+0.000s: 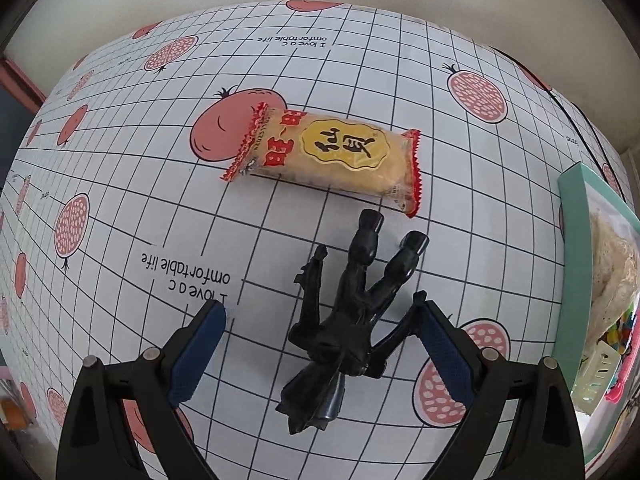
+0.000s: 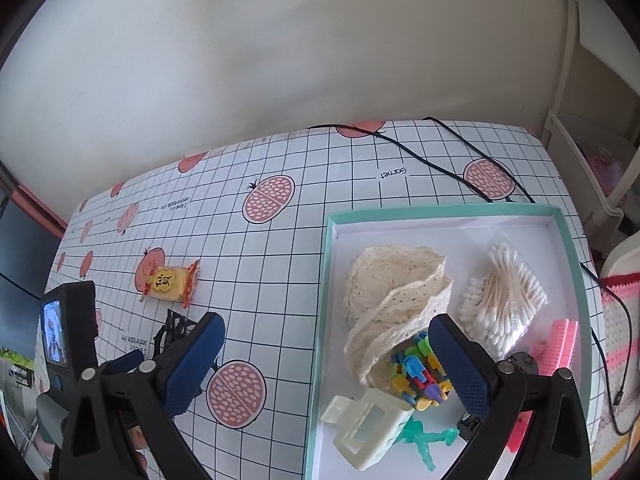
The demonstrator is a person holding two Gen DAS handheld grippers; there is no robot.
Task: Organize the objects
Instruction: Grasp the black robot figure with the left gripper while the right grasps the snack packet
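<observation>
Glossy black figurine [image 1: 344,320] lies between open left gripper [image 1: 320,320].

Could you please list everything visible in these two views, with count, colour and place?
snack packet: one, yellow with red ends, on the tablecloth beyond the figure
toy figure: one, black, lying on the tablecloth between the left gripper's fingers
tablecloth: one, white grid with pink fruit prints
box: one, teal rim, white inside, right part of the table
lace cloth: one, cream, in the box
cotton swabs: one bag, white, in the box
plastic pieces: a multicoloured pile, in the box
clip: one, pale cream, in the box
small figure: one, turquoise, in the box
cable: one, black, across the far table
left gripper: open
right gripper: open
</observation>
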